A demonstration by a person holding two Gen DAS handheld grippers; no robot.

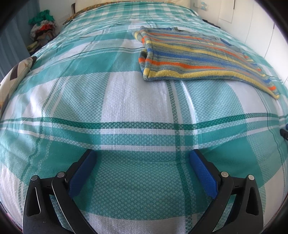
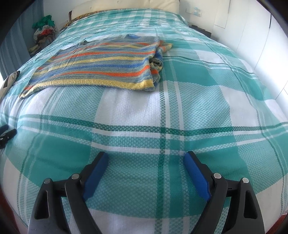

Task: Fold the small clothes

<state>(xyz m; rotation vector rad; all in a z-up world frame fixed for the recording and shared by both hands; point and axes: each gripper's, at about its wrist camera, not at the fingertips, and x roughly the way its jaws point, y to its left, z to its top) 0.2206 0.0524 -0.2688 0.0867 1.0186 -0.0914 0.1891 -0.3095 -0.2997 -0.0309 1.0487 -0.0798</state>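
Striped sweater point(image 1: 198, 54) lies folded flat on the far part of the bed point(image 1: 126, 108). Left tool point(image 1: 143, 156) and right tool point(image 2: 145, 158) hang near, both spread wide, gripping nothing.

Striped knit garment point(image 1: 198, 55) lies on woven checked cloth bedspread point(image 1: 126, 108).

A big bed point(image 1: 126, 108) fills the room, with a green and white checked cover. White walls point(image 2: 252, 45) stand behind it and on the right. A pale pillow point(image 2: 162, 5) lies at the far end. A pile of clothes point(image 1: 43, 28) sits in the left corner. Bright daylight comes in.
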